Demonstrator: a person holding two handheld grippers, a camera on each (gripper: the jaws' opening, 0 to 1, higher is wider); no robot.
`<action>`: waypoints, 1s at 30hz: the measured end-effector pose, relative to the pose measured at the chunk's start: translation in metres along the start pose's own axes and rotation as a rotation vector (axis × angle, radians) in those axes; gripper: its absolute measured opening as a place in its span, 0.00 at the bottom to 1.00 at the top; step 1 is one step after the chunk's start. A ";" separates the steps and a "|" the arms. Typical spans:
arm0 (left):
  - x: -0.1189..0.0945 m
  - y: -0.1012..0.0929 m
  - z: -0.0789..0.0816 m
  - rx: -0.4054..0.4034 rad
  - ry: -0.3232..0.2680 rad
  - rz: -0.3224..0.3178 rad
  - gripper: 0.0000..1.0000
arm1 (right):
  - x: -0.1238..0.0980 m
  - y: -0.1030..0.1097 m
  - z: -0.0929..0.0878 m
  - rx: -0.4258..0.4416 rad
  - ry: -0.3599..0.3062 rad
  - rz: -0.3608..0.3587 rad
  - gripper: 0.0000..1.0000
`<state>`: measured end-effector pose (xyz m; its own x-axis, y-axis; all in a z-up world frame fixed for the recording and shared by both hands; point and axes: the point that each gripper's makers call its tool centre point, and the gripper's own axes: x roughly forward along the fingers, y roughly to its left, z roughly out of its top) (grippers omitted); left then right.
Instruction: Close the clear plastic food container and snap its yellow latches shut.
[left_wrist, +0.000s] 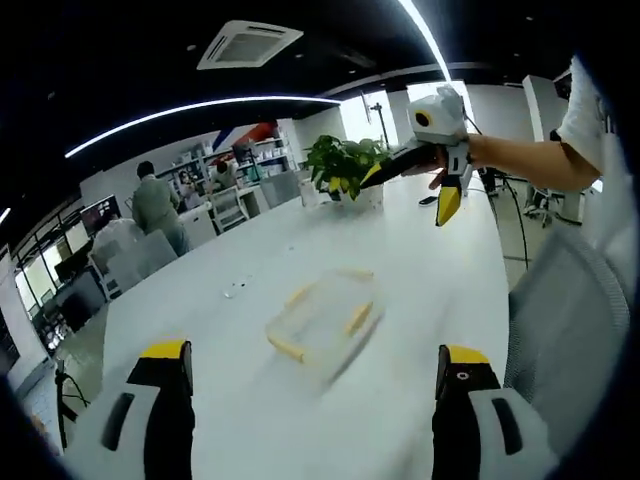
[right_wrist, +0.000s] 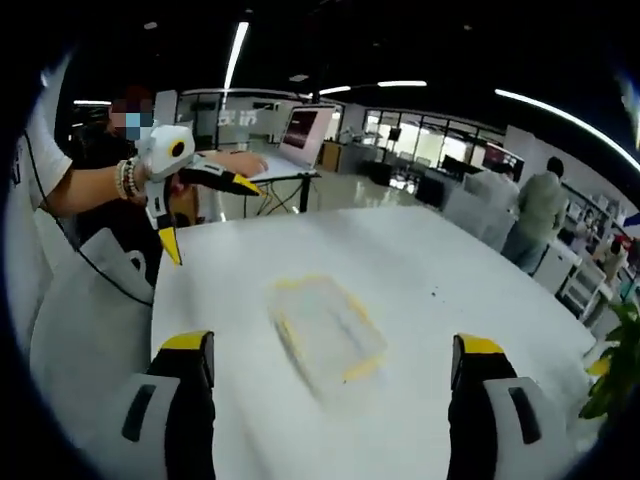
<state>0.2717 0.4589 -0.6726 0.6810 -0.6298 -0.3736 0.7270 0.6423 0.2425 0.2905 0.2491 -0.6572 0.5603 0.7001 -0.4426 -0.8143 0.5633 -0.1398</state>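
Note:
A clear plastic food container (left_wrist: 325, 320) with yellow latches along its sides lies flat on the white table (left_wrist: 400, 250); it is blurred, and I cannot tell whether the latches are snapped. My left gripper (left_wrist: 315, 365) is open just short of it, holding nothing. In the left gripper view the right gripper (left_wrist: 410, 190) hangs open above the table's far side, held by a hand. In the right gripper view the container (right_wrist: 325, 325) lies ahead of my open right gripper (right_wrist: 333, 350), and the left gripper (right_wrist: 208, 215) is raised, open, at the upper left.
A potted plant (left_wrist: 345, 165) stands at the table's far end and also shows at the edge as the plant (right_wrist: 615, 350). A grey chair (left_wrist: 565, 310) stands by the table's side. People (left_wrist: 155, 205) stand among desks and shelves behind. Small specks (left_wrist: 235, 288) lie on the table.

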 end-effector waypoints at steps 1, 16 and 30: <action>-0.007 -0.002 -0.002 -0.018 -0.007 0.011 0.99 | -0.004 0.003 0.000 0.011 -0.014 -0.013 0.96; -0.060 -0.041 -0.029 -0.162 -0.065 0.100 0.97 | -0.072 0.031 -0.041 0.243 -0.205 -0.245 0.93; -0.075 -0.058 -0.047 -0.285 -0.100 0.125 0.94 | -0.087 0.058 -0.101 0.342 -0.120 -0.307 0.90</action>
<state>0.1743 0.4896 -0.7010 0.7789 -0.5691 -0.2636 0.5933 0.8049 0.0153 0.1797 0.1764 -0.7165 0.7969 0.5132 -0.3186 -0.5232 0.8500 0.0606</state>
